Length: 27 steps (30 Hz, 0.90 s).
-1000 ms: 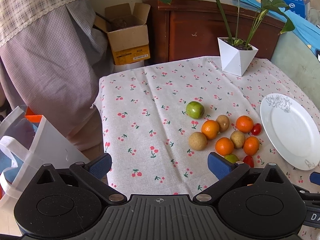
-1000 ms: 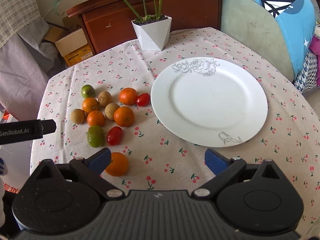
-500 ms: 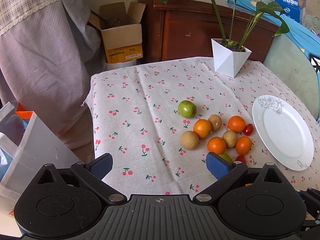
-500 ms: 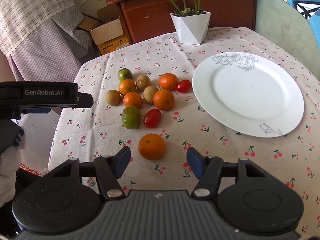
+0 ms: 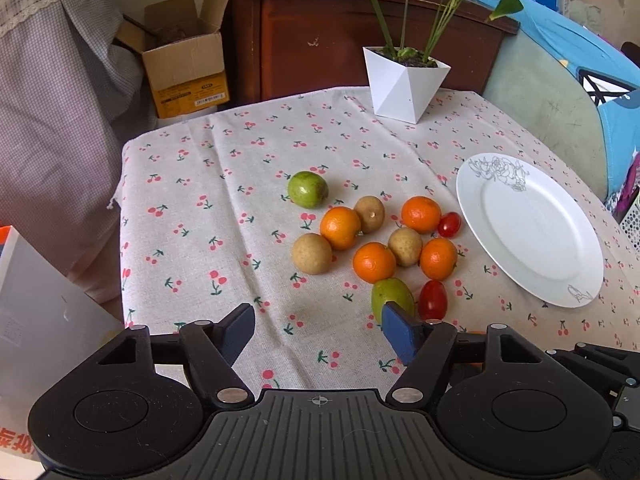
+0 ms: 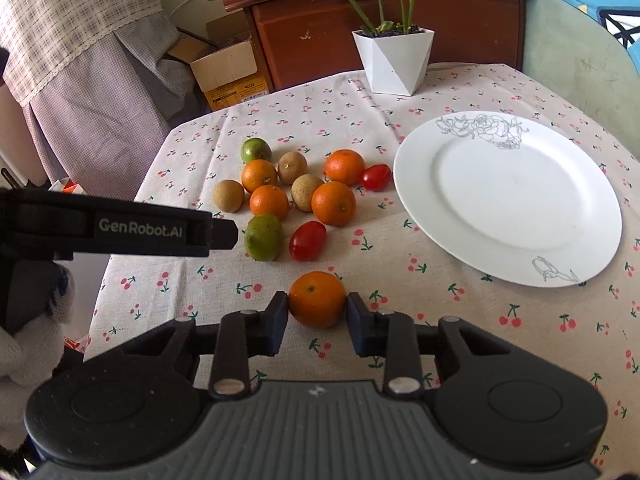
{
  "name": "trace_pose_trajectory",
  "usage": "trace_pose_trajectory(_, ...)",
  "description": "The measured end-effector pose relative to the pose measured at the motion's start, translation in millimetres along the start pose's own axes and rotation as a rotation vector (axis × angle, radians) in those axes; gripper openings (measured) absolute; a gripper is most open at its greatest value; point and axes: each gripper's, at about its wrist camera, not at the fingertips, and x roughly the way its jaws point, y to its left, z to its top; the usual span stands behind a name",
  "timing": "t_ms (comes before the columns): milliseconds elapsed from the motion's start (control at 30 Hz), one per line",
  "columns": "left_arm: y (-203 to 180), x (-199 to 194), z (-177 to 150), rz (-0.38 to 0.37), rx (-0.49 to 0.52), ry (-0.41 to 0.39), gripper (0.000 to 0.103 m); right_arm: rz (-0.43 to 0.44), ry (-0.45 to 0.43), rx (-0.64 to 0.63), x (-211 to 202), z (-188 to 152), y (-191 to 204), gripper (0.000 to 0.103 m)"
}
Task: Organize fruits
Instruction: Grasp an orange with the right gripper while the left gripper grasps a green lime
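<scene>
My right gripper (image 6: 317,322) is shut on a lone orange (image 6: 317,299) resting on the cherry-print tablecloth (image 6: 400,300). Beyond it lies a cluster of oranges (image 6: 333,203), brown fruits (image 6: 228,196), two green fruits (image 6: 263,237) and two red tomatoes (image 6: 307,241). A white plate (image 6: 508,196) lies empty to the right. My left gripper (image 5: 319,330) is open and empty above the cloth, its right finger in front of a green fruit (image 5: 390,294). The cluster (image 5: 374,262) and plate (image 5: 530,228) also show in the left wrist view.
A white potted plant (image 6: 394,60) stands at the table's far side. A wooden cabinet (image 6: 400,20) and a cardboard box (image 6: 230,68) are behind the table. The left gripper's body (image 6: 116,230) reaches in from the left. A sofa (image 5: 560,92) is at right.
My right gripper has moved forward around the lone orange and closed on it. My left gripper has moved slightly toward the fruit cluster and stays open.
</scene>
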Motion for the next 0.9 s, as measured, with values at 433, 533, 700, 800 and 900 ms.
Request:
trace_pose_trajectory(433, -16, 1, 1, -0.099, 0.003, -0.048, 0.053, -0.019, -0.016, 0.070, -2, 2, -20, 0.031)
trace_pose_trajectory(533, -19, 5, 0, -0.104, 0.018, -0.035, 0.052, -0.016, -0.017, 0.070, -1, 2, -21, 0.032)
trace_pose_trajectory(700, -20, 13, -2, -0.108, 0.015, -0.018, 0.044, -0.009, -0.021, 0.079, 0, 2, -22, 0.033)
trace_pose_trajectory(800, -22, 16, -3, -0.110, 0.020, -0.017, 0.042, -0.005, -0.025, 0.089, 0, 3, -23, 0.033)
trace_pose_trajectory(900, -25, 20, -5, -0.114, 0.031, -0.015, 0.038, 0.002, -0.027, 0.090, 1, 3, -24, 0.034)
